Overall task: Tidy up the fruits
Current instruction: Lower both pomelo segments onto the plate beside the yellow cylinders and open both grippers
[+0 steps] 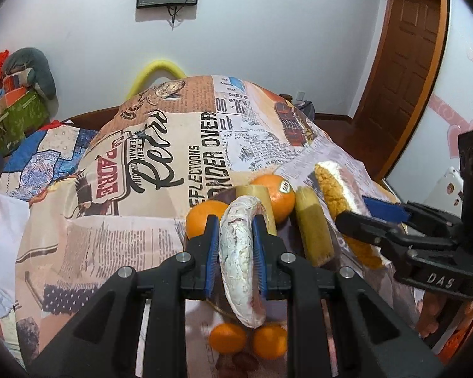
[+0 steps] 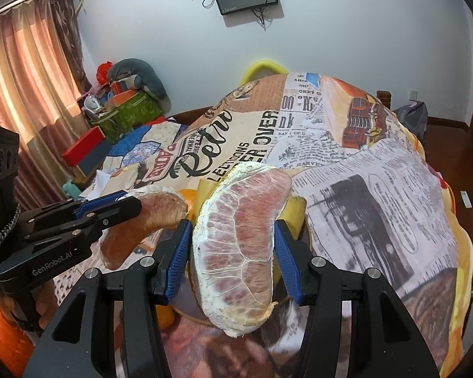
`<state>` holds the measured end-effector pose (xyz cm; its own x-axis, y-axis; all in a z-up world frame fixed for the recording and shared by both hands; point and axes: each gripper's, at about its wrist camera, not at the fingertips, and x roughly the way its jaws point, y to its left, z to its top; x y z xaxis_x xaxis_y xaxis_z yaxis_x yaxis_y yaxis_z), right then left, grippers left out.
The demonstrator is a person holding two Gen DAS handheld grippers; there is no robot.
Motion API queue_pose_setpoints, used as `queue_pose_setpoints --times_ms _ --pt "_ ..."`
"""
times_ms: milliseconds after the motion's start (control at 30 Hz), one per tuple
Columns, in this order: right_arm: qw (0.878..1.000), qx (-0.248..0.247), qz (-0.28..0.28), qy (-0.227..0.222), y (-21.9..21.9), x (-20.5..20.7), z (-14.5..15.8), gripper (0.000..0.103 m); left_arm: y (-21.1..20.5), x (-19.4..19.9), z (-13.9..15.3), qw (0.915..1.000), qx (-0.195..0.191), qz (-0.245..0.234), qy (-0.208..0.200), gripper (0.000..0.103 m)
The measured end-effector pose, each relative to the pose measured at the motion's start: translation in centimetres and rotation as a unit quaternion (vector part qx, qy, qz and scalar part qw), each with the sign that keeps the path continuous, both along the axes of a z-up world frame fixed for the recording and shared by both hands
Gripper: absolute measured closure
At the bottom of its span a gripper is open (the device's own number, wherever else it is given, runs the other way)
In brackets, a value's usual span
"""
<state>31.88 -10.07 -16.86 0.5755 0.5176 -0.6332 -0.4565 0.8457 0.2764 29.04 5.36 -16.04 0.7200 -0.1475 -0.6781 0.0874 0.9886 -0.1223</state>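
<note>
Left gripper (image 1: 235, 245) clamps narrow pomelo segment (image 1: 240, 261) edgewise; right gripper (image 2: 233, 260) pinches broad pomelo wedge (image 2: 239, 252), above table.

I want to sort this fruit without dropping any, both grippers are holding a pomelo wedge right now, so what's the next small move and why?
Probably carry both wedges on toward the fruit pile and lower them there. The left gripper is shut on a pomelo segment above the oranges and sugarcane pieces; the right gripper pinches a wider pomelo wedge beside it. Neither rests on anything yet.
</note>
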Motion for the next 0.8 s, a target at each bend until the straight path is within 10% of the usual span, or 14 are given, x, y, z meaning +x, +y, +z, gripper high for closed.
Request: queue_pose_setpoints --times_ms 800 --pt "0.999 -0.016 0.013 0.039 3.0 3.2 -3.5 0.054 0.7 2.5 -3.6 0.9995 -0.009 0.005 0.030 0.082"
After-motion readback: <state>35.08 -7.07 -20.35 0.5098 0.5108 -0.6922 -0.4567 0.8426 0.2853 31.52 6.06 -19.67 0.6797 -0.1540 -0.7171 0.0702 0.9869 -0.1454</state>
